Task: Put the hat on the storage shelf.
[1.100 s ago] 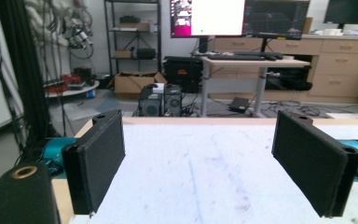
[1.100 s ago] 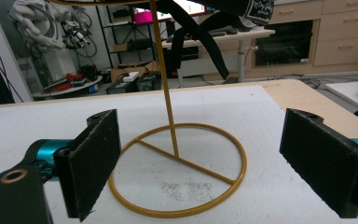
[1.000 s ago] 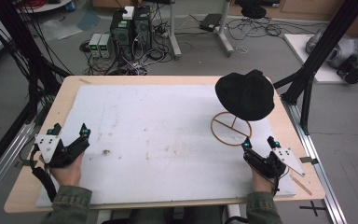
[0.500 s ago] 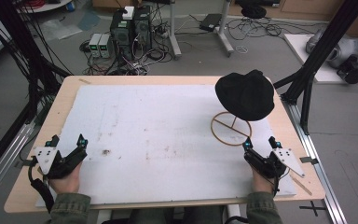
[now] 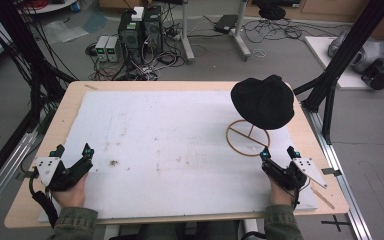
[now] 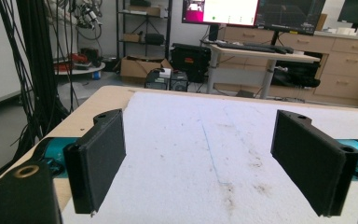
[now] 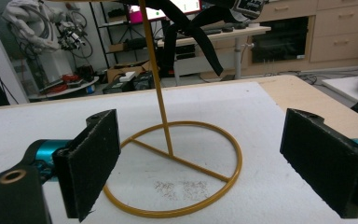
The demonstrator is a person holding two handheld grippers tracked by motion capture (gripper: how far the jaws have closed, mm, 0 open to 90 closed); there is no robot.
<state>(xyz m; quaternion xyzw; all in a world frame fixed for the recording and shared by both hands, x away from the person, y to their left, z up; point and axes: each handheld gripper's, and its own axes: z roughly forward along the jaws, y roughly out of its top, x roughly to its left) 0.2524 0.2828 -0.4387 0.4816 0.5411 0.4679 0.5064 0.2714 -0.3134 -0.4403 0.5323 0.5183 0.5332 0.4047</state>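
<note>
Since the earlier frame, the left gripper [image 5: 71, 151] has been drawn back toward the table's near edge. Both jaw pairs are held wide apart, empty. The right gripper [image 5: 278, 151] is kept just before the hat stand [image 5: 248, 137] bearing the black hat [image 5: 263, 101].

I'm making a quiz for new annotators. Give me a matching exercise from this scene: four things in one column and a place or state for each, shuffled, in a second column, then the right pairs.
Things:
1. black hat
2. stand's ring base
3. left tool
4. right tool

Places or states:
A. open, at the near left part of the white mat
B. lying flat on the mat, yellow
C. perched on top of the thin stand
D. open, just in front of the stand's ring base

Pairs: 1-C, 2-B, 3-A, 4-D
</note>
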